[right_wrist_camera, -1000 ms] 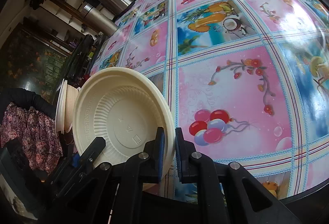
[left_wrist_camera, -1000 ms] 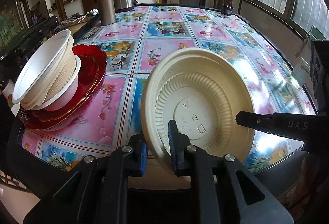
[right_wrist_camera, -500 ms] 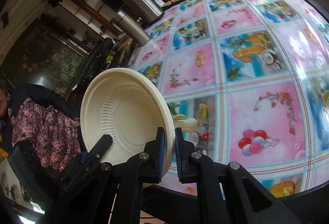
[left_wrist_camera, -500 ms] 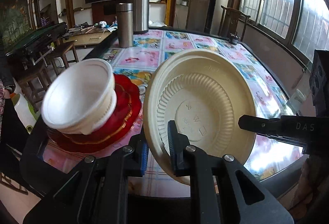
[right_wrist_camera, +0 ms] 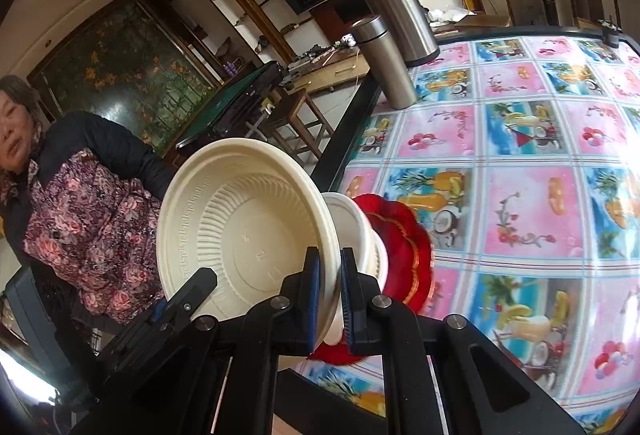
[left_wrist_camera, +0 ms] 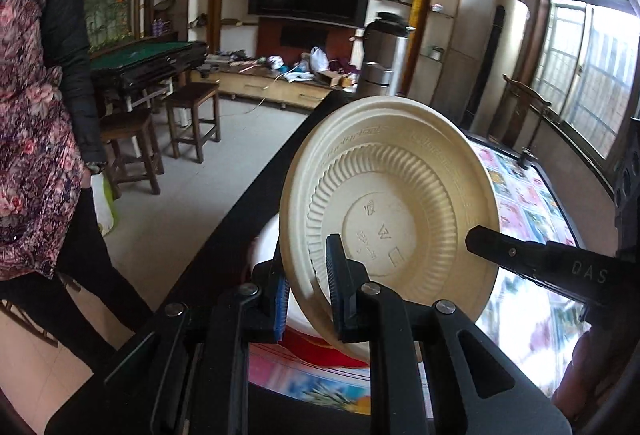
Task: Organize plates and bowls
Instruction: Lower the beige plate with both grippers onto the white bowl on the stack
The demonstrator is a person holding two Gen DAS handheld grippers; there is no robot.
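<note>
we clench both the left tongs and right tongs on the cream plate, tilted above the white bowls on the red plate, ready for stacking.

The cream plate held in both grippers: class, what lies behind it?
Behind the cream plate, the right wrist view shows stacked white bowls on a red plate. How many bowls there are, and most of the red plate, stay hidden.
</note>
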